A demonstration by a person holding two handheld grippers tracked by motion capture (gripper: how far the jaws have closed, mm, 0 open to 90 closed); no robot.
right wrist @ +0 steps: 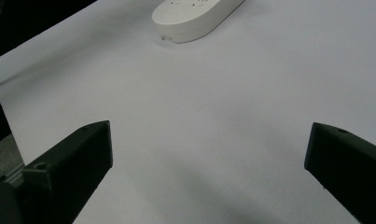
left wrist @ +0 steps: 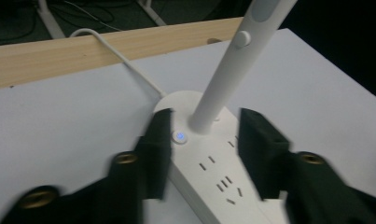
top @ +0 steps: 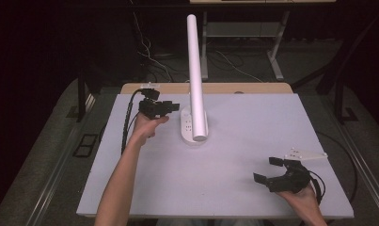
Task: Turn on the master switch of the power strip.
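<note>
Two claws open | left claw point(left wrist: 204, 149) straddles lamp base point(left wrist: 209, 163) | cord point(left wrist: 125, 60) behind

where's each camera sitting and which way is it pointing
High view: above the person's side, looking forward and down on the white table; both forearms, left gripper, right gripper.
Left gripper view: on the left gripper, facing the lamp base; open jaws straddle it.
Right gripper view: on the right gripper, low over the table, jaws wide apart.
Shared: all three show the lamp base.
</note>
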